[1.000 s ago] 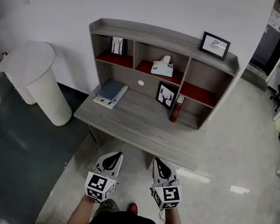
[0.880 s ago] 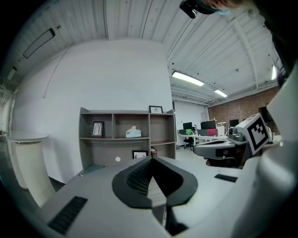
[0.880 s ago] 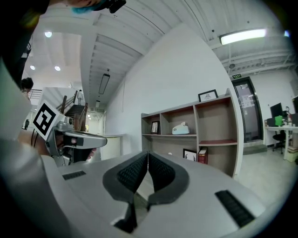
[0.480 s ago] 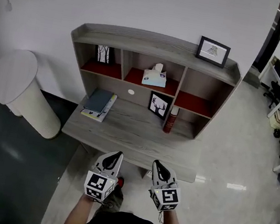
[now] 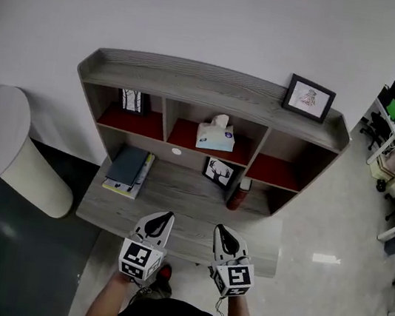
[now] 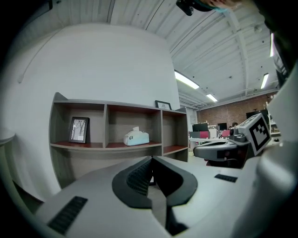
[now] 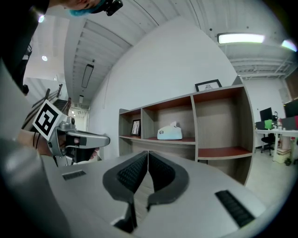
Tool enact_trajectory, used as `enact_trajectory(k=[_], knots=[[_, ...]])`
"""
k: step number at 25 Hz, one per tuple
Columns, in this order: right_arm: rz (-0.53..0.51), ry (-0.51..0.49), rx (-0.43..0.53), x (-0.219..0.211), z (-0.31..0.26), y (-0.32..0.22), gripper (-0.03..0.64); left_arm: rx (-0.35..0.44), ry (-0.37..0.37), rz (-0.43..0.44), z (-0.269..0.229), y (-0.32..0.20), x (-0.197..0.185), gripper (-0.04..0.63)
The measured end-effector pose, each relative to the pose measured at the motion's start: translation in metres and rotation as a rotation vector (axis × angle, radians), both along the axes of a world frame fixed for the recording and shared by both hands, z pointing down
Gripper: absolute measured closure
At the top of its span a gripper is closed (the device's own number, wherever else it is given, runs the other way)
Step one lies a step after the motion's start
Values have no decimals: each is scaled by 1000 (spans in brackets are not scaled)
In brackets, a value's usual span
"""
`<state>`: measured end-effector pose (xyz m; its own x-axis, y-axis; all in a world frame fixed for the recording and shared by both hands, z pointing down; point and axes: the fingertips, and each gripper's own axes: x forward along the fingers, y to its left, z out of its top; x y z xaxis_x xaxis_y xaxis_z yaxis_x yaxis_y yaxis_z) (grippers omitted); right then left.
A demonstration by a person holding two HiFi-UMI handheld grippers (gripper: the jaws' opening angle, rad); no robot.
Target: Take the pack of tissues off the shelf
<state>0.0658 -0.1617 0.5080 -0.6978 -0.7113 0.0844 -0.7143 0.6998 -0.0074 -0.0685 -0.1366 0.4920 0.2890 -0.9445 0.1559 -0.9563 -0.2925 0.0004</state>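
The pale blue-and-white pack of tissues [image 5: 216,134] sits in the middle compartment of the grey desk shelf [image 5: 216,89], with a white tissue sticking up. It also shows in the left gripper view [image 6: 136,137] and the right gripper view [image 7: 169,133], far ahead of the jaws. My left gripper [image 5: 166,218] and right gripper [image 5: 220,230] hover side by side over the desk's front edge, both shut and empty, pointing toward the shelf. In its own view the left gripper [image 6: 150,160] has its jaws pressed together, and so does the right gripper [image 7: 147,153].
A framed picture [image 5: 309,99] stands on the shelf top. Small framed prints [image 5: 133,100] [image 5: 220,172] occupy the left compartment and the desktop. Books [image 5: 128,170] lie at the desk's left and a dark red bottle [image 5: 238,195] stands at the right. A white cylindrical bin [image 5: 11,152] stands left of the desk.
The person has stepped toward the desk: the shelf looms larger and nearer, and both shut grippers now reach over the desk's front edge instead of hanging above the floor.
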Motion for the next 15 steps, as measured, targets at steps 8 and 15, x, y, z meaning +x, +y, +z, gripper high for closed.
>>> enact_trajectory(k=[8, 15], knots=[[103, 5, -5, -15, 0, -62, 588, -21, 10, 72, 9, -60, -27, 589], [201, 27, 16, -21, -8, -103, 588, -31, 22, 132, 17, -100, -47, 589]])
